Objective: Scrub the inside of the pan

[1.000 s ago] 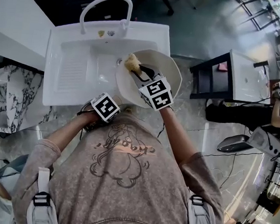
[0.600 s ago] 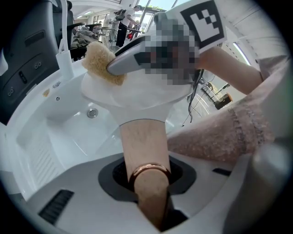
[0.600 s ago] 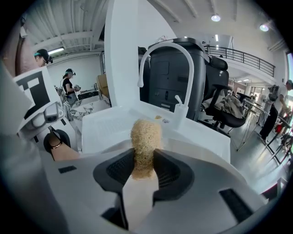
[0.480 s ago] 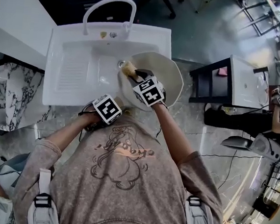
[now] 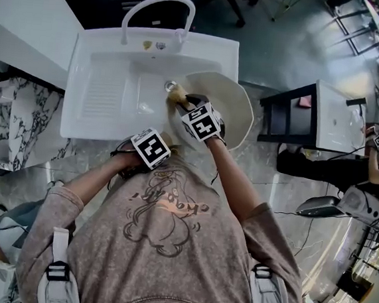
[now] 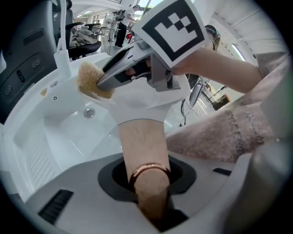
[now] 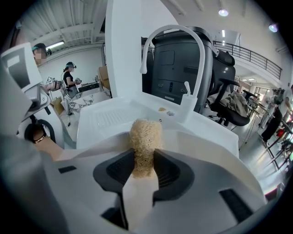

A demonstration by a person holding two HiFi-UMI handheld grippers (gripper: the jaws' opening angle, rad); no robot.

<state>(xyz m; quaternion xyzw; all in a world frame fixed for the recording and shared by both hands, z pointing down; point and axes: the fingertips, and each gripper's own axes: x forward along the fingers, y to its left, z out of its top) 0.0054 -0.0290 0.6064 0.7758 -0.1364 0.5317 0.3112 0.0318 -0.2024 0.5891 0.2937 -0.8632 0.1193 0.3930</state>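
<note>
Closest to the person's body, the left gripper (image 6: 149,179) has its fingers clenched on the tan, wood-like handle (image 6: 142,144) of the pan, just behind a copper-coloured ring (image 6: 149,170) that circles the handle. The handle runs forward to the cream-white round pan (image 5: 233,104). The pan is held tilted over the right part of the white moulded sink (image 5: 89,114), its inside turned toward the person and its far right rim reaching past the sink's edge.

Beyond the left gripper, the right gripper (image 7: 144,167) reaches into the pan. Its fingers are shut tight on a straw-coloured fibrous scrubber (image 7: 145,135), whose fuzzy end sticks out past the fingertips. In the head view the scrubber lies against the pan's inside near its left rim, close to the round metal drain (image 5: 171,85) in the basin. The square-marker cube (image 5: 201,122) on that gripper faces up.

Left of the basin is the ribbed drainer area (image 5: 105,96), and at the sink's back edge stands a white arched faucet (image 5: 156,8).

Farther off, a black office chair (image 7: 233,107) stands behind the sink, and a dark-framed side table with a white top (image 5: 329,118) sits on the floor to the right.
</note>
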